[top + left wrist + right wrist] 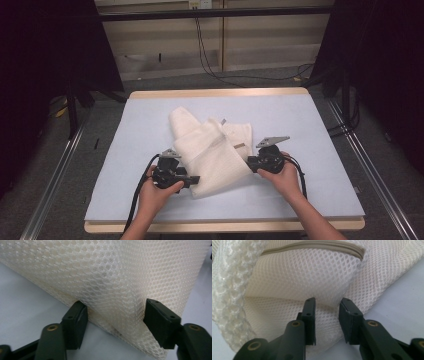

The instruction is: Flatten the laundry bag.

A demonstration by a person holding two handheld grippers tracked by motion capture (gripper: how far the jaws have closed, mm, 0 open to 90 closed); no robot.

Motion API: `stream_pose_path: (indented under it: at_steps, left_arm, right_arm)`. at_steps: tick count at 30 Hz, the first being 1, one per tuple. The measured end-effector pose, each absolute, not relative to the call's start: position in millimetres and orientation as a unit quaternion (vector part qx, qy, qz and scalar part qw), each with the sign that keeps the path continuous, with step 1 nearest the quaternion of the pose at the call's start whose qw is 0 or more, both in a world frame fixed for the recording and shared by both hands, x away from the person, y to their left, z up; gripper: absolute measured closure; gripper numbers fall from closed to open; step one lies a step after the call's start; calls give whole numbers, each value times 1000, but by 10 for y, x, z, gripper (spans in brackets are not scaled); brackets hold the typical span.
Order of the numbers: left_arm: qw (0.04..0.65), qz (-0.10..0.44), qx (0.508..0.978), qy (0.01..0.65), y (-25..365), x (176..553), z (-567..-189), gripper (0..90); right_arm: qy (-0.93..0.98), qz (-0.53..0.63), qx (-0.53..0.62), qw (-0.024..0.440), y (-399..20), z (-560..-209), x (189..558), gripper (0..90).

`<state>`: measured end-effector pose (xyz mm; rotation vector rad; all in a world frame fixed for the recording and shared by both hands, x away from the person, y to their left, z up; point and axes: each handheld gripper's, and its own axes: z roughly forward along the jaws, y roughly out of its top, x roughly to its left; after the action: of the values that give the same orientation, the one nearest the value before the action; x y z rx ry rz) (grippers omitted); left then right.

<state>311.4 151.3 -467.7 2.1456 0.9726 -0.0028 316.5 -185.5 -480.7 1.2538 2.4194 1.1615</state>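
Observation:
A cream-white mesh bag point(212, 152) lies folded on the pale table board point(300, 125); a tan zipper point(312, 245) runs along its top. My left gripper point(189, 180) sits at the bag's near left corner. Its jaws stand wide apart, and the mesh corner point(120, 302) lies between the pads without being pressed. At the bag's right edge, my right gripper point(251, 162) has its jaws close together. A gathered fold of mesh point(327, 312) is pinched between its pads point(310, 312).
The board's wooden front edge point(225, 227) lies just under the forearms. Metal rails point(50, 190) run along both sides of the table. Cables point(210, 60) hang by the back wall, beyond the table.

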Motion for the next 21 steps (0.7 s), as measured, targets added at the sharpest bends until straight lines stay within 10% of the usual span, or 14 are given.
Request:
stream_pose_path:
  at_steps: [7,21]
  left_arm:
    - [395,34,837,378,1455,3199,-4695,643]
    - [416,67,831,364,1389,3482,-4619,798]
  right_arm:
    - [807,391,428,117,-1833,-4840,3232,827]
    - [793,398,442,130,-1844,-4805,3535,754]
